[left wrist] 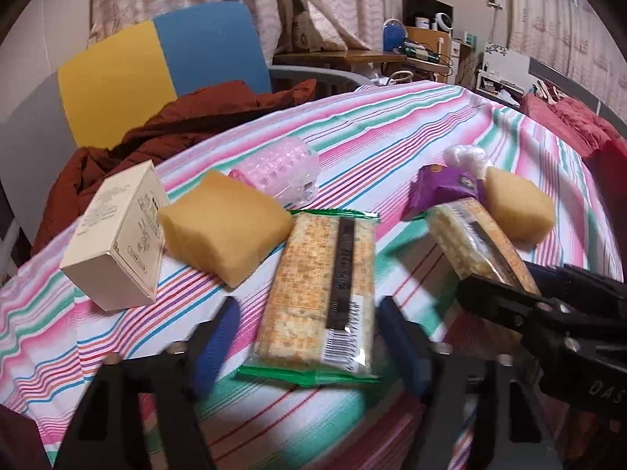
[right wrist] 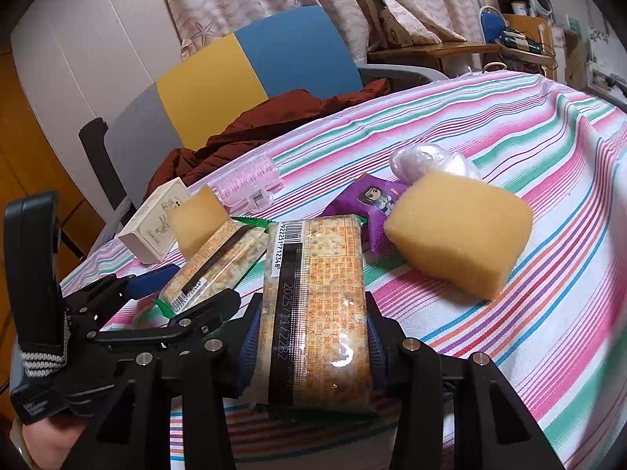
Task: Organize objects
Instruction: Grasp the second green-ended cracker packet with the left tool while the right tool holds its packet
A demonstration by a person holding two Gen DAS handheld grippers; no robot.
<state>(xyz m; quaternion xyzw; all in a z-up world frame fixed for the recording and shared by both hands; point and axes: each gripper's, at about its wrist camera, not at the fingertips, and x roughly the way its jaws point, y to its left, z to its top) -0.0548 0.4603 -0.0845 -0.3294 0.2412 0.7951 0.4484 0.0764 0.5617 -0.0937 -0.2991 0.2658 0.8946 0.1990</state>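
Observation:
Two clear-wrapped cracker packs are on the striped cloth (left wrist: 392, 125). One cracker pack (left wrist: 317, 293) lies flat between the blue pads of my left gripper (left wrist: 309, 344). The jaws stand open, with a gap on either side of the pack. My right gripper (right wrist: 313, 348) is shut on the other cracker pack (right wrist: 317, 305), gripping its near end, with the far end tilted up. In the right wrist view the left gripper (right wrist: 184, 293) straddles its pack (right wrist: 219, 262). In the left wrist view the right gripper (left wrist: 509, 278) holds its pack (left wrist: 470, 243).
Around the packs lie a white box (left wrist: 117, 235), two yellow sponges (left wrist: 223, 227) (left wrist: 517, 207), a pink clear plastic piece (left wrist: 282, 172), a purple packet (left wrist: 439, 188) and a crumpled clear bag (left wrist: 466, 156). Behind the cloth's edge are a brown jacket (left wrist: 156, 129) and a yellow-blue chair (left wrist: 156, 62).

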